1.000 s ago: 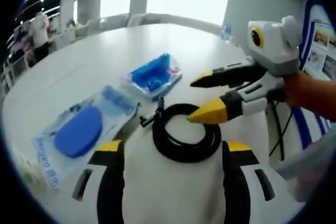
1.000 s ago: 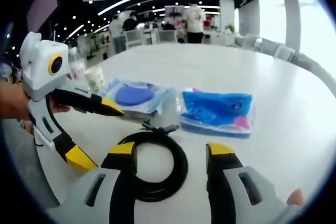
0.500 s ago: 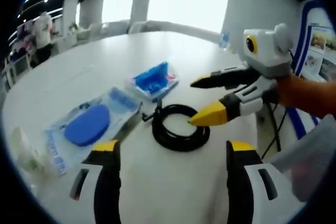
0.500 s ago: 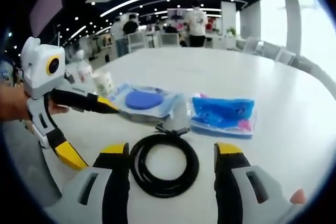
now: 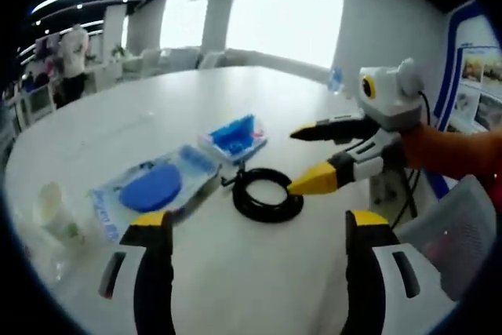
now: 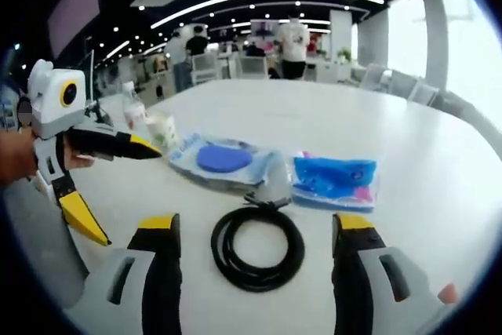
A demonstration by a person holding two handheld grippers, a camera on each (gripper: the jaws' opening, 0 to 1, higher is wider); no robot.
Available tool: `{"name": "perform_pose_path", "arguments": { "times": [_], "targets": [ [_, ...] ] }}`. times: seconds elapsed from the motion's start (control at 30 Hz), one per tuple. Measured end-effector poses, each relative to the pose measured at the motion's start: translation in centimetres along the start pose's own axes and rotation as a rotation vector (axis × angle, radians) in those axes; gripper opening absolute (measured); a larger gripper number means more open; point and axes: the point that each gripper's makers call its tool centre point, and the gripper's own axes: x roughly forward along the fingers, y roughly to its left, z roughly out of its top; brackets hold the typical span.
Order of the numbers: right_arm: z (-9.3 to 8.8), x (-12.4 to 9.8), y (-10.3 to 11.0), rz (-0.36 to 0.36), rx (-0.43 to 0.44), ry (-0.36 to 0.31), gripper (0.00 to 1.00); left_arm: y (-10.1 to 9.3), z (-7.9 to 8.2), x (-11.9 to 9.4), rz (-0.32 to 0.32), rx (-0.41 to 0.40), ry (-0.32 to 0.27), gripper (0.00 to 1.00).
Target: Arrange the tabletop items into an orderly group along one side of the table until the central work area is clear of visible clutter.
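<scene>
The table (image 5: 259,288) is white, smooth and round-edged, set in a large open hall. In the right gripper view the ceiling is dark with curved strip lights, and people (image 6: 294,45) stand among chairs at the far side. In the left gripper view bright windows (image 5: 286,9) with white pillars run behind the table, and a poster (image 5: 482,56) with a blue border stands at the right.

A black cable (image 6: 257,247), coiled into a ring, lies flat on the table, near the middle of both views (image 5: 267,194). Just beyond it lie two clear packets: one holds a blue round pad (image 6: 223,158), the other blue items (image 6: 336,178) with a touch of pink. In the left gripper view the pad packet (image 5: 153,188) is left of the cable and the blue-items packet (image 5: 235,135) is behind it. A pale cup (image 5: 56,211) stands near the table's left edge, beyond the pad packet; in the right gripper view it (image 6: 163,129) is at far left.

The left hand-held gripper (image 5: 255,229) stands wide, holding nothing, short of the cable. The right hand-held gripper (image 6: 256,229) is likewise wide and empty, its jaws either side of the cable but apart from it. In the left gripper view the right one (image 5: 312,161) hangs just right of the cable.
</scene>
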Motion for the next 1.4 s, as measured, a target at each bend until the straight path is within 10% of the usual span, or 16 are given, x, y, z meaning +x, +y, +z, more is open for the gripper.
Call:
{"name": "perform_pose_path", "arguments": {
  "times": [0.5, 1.4],
  "targets": [
    [0.7, -1.5, 0.6, -0.028, 0.023, -0.042, 0.99, -0.4, -0.1, -2.4, -0.009, -0.03, -0.021, 0.99],
    [4.5, -6.3, 4.3, -0.068, 0.002, -0.147, 1.0, 0.7, 0.7, -14.8, 0.157, -0.067, -0.196, 0.99]
  ]
}}
